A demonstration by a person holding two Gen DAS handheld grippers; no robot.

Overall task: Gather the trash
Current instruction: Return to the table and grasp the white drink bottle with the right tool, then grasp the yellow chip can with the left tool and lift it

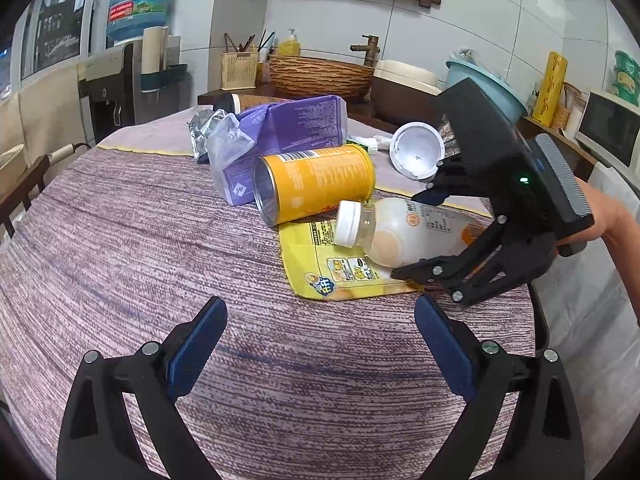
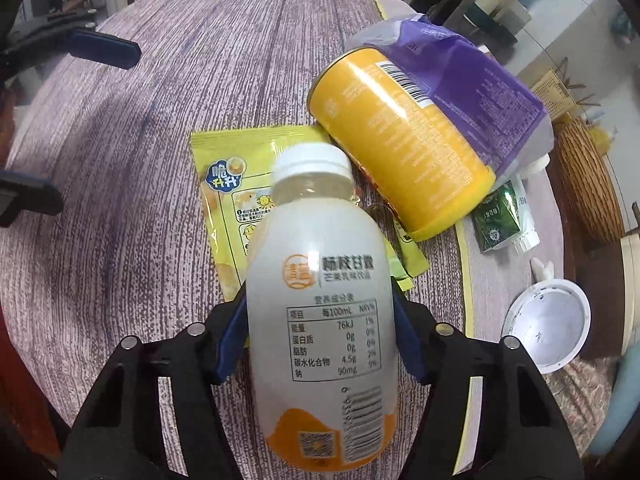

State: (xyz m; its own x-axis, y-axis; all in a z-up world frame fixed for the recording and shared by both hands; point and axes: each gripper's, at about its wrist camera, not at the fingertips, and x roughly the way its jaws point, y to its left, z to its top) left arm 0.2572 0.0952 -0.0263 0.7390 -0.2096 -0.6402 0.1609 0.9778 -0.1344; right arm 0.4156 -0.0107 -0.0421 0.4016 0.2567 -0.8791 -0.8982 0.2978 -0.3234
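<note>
My right gripper is shut on a cloudy plastic bottle with a white cap; its blue pads press both sides. In the left wrist view the bottle lies tilted over a yellow snack wrapper, with the right gripper around it. A yellow can lies on its side behind it, against a purple bag. My left gripper is open and empty above the bare cloth, in front of the trash.
A white lid, a green sachet and crumpled foil lie further back on the purple tablecloth. A woven basket and a tap stand behind. The table's right edge is close.
</note>
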